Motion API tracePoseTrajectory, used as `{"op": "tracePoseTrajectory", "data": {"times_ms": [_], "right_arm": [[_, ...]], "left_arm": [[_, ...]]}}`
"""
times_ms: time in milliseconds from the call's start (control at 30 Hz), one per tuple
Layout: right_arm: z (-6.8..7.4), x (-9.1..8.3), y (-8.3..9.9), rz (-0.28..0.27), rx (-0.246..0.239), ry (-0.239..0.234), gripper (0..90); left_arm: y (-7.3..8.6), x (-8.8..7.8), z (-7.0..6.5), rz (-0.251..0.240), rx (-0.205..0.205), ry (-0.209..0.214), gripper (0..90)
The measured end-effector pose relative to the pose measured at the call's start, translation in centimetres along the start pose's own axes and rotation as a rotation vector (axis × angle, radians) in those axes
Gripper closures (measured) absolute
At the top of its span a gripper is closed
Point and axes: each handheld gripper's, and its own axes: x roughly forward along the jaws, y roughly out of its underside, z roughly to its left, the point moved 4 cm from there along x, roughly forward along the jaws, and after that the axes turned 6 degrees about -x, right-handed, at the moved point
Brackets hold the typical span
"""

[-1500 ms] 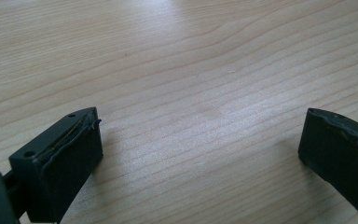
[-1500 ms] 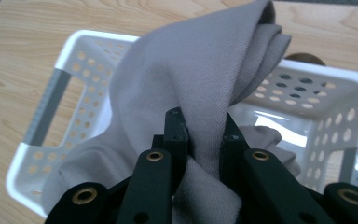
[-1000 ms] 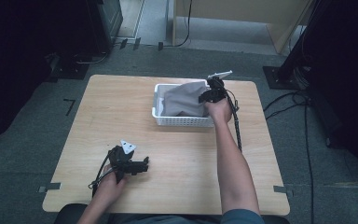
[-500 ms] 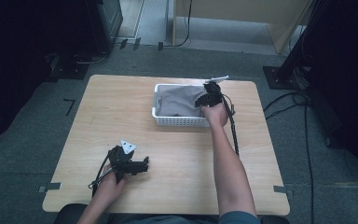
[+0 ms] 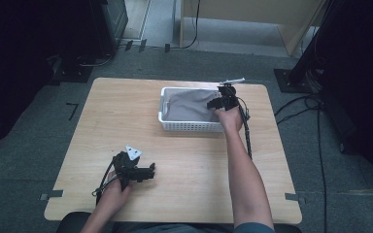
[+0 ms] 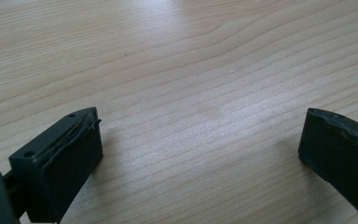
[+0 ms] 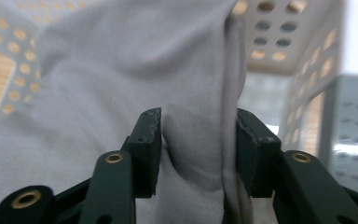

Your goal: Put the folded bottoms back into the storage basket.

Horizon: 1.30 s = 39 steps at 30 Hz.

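The right gripper [image 7: 198, 144], jaws just opening, straddles a grey cloth [image 7: 121, 70] fold in the white basket [image 7: 279, 28].

Grey cloth [image 7: 121, 84] runs off the right gripper view's bottom edge below the fingers [image 7: 147, 149]; the fold between them hides the basket [image 7: 279, 42] floor; the far wall is blurred.

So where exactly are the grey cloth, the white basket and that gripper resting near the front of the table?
grey cloth [image 5: 189, 106], high view, on its flat middle inside the basket.
white basket [image 5: 190, 126], high view, on its perforated near wall.
left gripper [image 5: 150, 171], high view, between its fingertips on the table.
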Motion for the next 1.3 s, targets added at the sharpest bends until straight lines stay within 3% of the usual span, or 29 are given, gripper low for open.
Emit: {"op": "tracePoseTrajectory", "data": {"times_ms": [300,633,733,933,1100,1200,1300], "right_arm": [[0.3,-2.0,-1.4,-0.086,0.01,-0.017,76.5],[0.3,-3.3,-2.2,-0.12,-0.004,0.013,77.2],[0.5,-3.5,-2.6,-0.128,-0.005,-0.01,79.8],[1.2,-0.7,-2.0,-0.074,-0.003,-0.04,79.0],[1.6,1.5,-1.2,-0.049,-0.006,-0.035,77.2],[1.7,2.6,-0.7,-0.024,-0.007,-0.033,73.6],[1.5,2.8,-0.9,-0.017,0.0,-0.016,61.1]], "left_arm": [[0.0,0.0,0.0,-0.001,0.0,0.0,0.0],[0.0,0.0,0.0,-0.002,0.0,0.0,0.0],[0.0,0.0,0.0,-0.002,0.0,0.0,0.0],[0.0,0.0,0.0,0.0,0.0,0.0,0.0],[0.0,0.0,0.0,0.0,0.0,0.0,0.0],[0.0,0.0,0.0,0.001,0.001,0.001,0.0],[0.0,0.0,0.0,0.0,0.006,0.006,0.0]]}}
